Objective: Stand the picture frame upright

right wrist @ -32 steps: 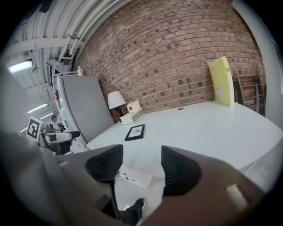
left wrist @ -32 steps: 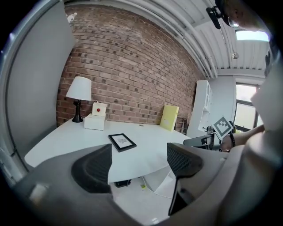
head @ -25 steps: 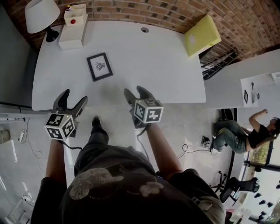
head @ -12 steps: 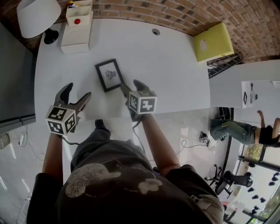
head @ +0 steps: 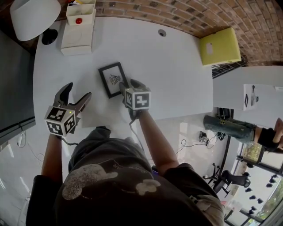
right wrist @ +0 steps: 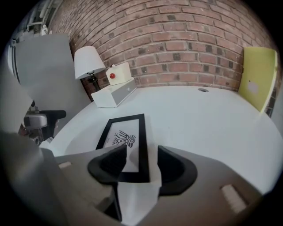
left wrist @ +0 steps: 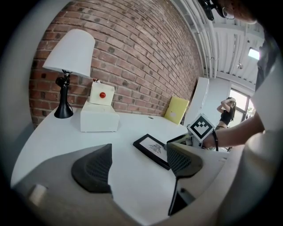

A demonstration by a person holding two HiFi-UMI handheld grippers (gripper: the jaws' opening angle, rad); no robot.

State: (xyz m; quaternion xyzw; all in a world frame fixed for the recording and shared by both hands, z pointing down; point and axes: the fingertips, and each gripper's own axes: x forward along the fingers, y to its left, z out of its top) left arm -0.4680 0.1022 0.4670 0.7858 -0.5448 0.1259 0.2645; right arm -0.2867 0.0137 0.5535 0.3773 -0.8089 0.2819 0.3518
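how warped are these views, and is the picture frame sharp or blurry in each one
Head view: heavy fisheye, the table edges and brick wall bow; picture frame sharp under even light. Left gripper view: dark round vignette, frame sharp, soft shadows. Right gripper view: same vignette, frame's print crisp, no glare on it.

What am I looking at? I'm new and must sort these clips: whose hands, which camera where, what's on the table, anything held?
No robot: a person holds a two-jaw gripper in each hand, the left gripper and right gripper. One camera sits on the person's head, looking down; the other two ride on the grippers, looking along their jaws. On the white table: a picture frame lying flat, a lamp, white boxes, a yellow box by the brick wall. Nothing is held. The left jaws stand wide apart, empty; the right jaws have just been closing, the frame's near corner between them, ungripped.
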